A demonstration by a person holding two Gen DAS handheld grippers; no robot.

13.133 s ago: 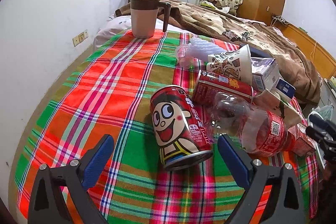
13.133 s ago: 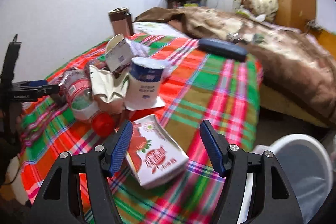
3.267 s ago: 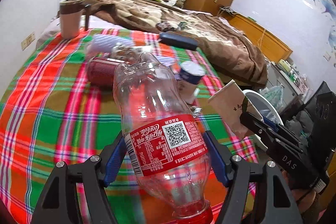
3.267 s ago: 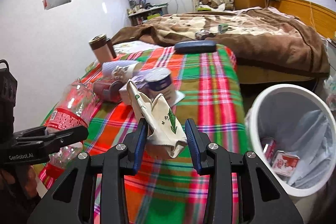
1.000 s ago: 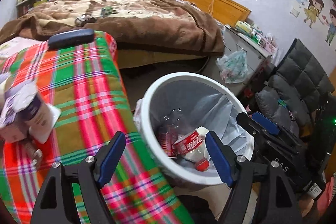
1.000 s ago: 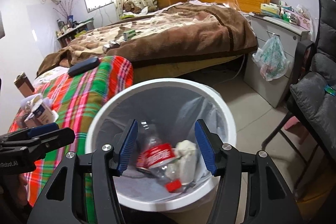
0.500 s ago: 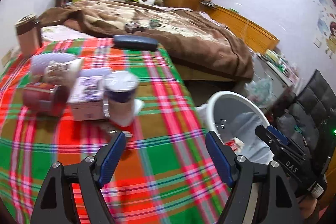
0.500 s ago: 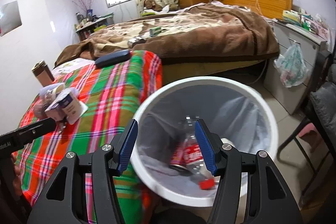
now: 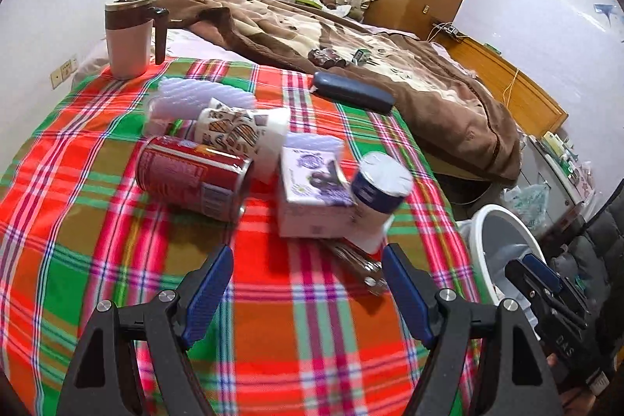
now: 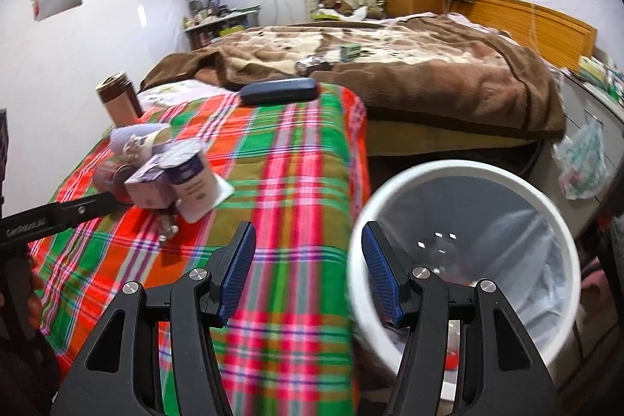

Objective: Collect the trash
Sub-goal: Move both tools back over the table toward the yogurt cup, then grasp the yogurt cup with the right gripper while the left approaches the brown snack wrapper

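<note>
Trash lies in a heap on the plaid tablecloth (image 9: pixel 97 232): a red can (image 9: pixel 193 178) on its side, a patterned paper cup (image 9: pixel 238 133), a purple-and-white carton (image 9: pixel 312 197), a blue-and-white cup (image 9: pixel 378 193) and a crumpled brown wrapper (image 9: pixel 358 266). My left gripper (image 9: pixel 308 283) hovers open just in front of the carton, nothing between its fingers. My right gripper (image 10: pixel 308 264) is open and empty over the table's edge, beside the white bin (image 10: pixel 460 252). The same heap (image 10: pixel 171 178) shows at left in the right wrist view.
A pink-and-brown mug (image 9: pixel 130 38) stands at the table's far left. A dark case (image 9: pixel 353 92) lies at the far edge. Behind is a bed with a brown blanket (image 9: pixel 351 45). The bin (image 9: pixel 495 252) stands right of the table, lined with a clear bag.
Both grippers swung left from over the bin back toward the table. The left one now faces the heap of trash; the bin has slid to the right in both views.
</note>
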